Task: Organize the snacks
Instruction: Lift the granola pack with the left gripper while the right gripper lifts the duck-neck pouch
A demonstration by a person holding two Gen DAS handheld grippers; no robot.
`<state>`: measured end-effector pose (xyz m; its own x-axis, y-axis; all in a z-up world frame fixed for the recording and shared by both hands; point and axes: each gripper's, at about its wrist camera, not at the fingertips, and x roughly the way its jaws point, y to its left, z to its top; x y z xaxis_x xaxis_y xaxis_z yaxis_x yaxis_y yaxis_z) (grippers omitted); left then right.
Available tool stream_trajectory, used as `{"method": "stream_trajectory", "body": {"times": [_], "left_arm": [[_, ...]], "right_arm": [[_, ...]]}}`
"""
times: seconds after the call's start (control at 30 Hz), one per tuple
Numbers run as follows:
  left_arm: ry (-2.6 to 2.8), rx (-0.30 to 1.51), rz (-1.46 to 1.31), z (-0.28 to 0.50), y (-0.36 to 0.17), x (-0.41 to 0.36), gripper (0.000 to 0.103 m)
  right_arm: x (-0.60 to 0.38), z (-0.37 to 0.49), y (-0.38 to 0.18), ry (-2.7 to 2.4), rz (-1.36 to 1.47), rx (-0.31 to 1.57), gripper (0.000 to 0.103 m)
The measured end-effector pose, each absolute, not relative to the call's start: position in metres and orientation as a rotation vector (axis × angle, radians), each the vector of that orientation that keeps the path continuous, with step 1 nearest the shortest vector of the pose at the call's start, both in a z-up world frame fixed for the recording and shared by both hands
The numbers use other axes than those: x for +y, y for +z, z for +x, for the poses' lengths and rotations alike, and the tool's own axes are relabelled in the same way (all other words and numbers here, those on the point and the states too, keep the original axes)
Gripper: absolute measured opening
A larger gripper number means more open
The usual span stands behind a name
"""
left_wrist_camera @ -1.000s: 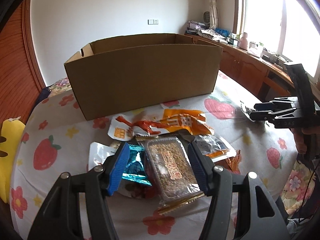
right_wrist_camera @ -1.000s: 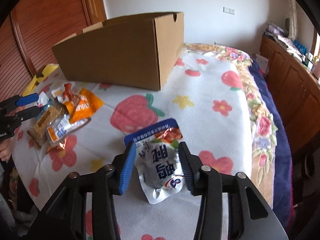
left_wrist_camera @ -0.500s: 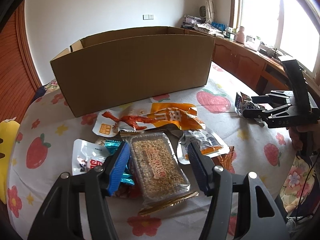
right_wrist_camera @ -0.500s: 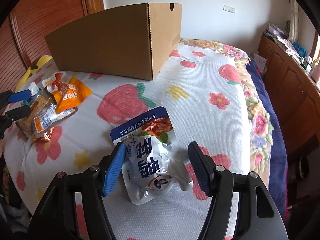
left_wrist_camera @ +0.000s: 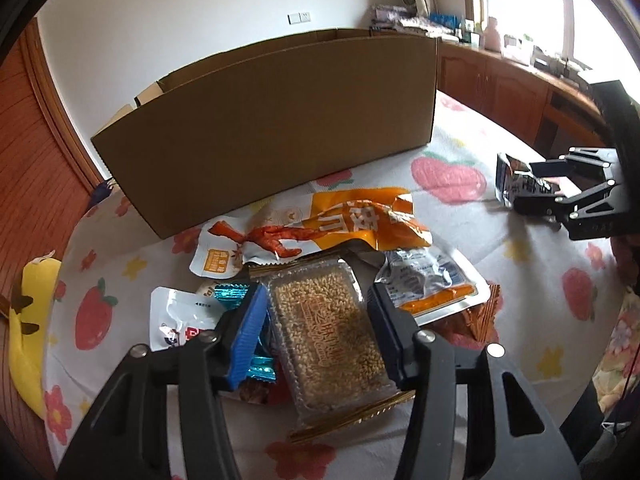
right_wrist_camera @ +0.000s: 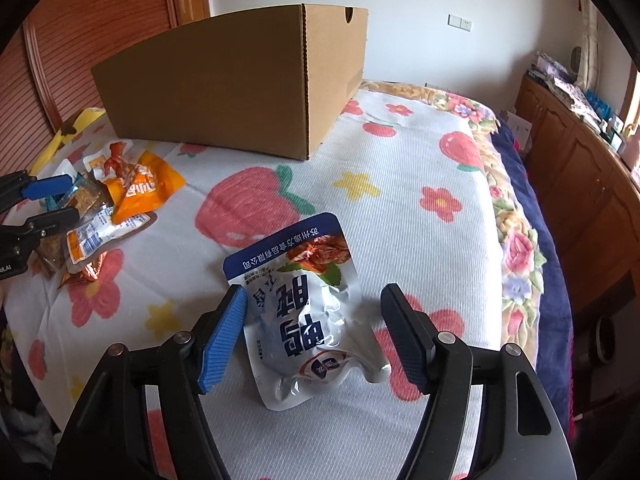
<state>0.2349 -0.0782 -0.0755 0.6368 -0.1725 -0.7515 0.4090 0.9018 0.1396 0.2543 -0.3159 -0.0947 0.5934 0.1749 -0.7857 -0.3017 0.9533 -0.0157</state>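
The left gripper (left_wrist_camera: 318, 322) straddles the clear-wrapped grain bar (left_wrist_camera: 326, 338) at lower centre of the left wrist view. Its jaws are closing, with the bar between them; whether the pads already press the wrapper cannot be told.

Risk: the bar lies on top of a pile, over a teal foil packet (left_wrist_camera: 240, 300), and the blue left pad sits against that foil. A close here may pinch the foil along with the bar, or the slick wrapper may slide out endwise.

The bar's long axis runs from lower right to upper left of the frame, roughly along the fingers, with its far end toward the cardboard box (left_wrist_camera: 272, 132).

The right gripper (right_wrist_camera: 314, 334) is spread, its jaws opening. The white-and-blue pouch (right_wrist_camera: 308, 308) lies flat on the strawberry-print cover (right_wrist_camera: 400, 152) between them, at lower centre of the right wrist view. The right pad stands clear of the pouch.

Pouch long axis: bottom of frame to upper left, with the blue header end toward the box. The crumpled pouch may buckle under a side squeeze.
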Motion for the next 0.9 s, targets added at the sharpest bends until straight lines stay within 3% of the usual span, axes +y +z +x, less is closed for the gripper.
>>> {"method": "stream_trajectory", "body": {"times": [0.13,0.6,0.67,0.7,0.77,0.9], "left_arm": [[-0.344,0.881,0.331,0.243,-0.083,-0.083,0.061],[-0.362,0.958,0.210,0.259,-0.090,-0.067,0.063],[-0.367,0.950,0.220,0.257,-0.090,-0.065,0.060],[-0.376,0.943,0.230,0.255,-0.090,-0.064,0.051],[-0.380,0.929,0.268,0.249,-0.089,-0.067,0.045],[-0.393,0.923,0.270,0.242,-0.086,-0.065,0.043]], "right_arm": [[-0.316,0.254,-0.095,0.276,-0.152,0.893,0.071],[-0.317,0.254,-0.095,0.271,-0.147,0.890,0.071],[-0.317,0.254,-0.095,0.270,-0.149,0.890,0.071],[-0.317,0.254,-0.095,0.270,-0.149,0.890,0.071],[-0.317,0.253,-0.095,0.270,-0.149,0.891,0.071],[-0.317,0.253,-0.095,0.270,-0.149,0.890,0.071]]}}
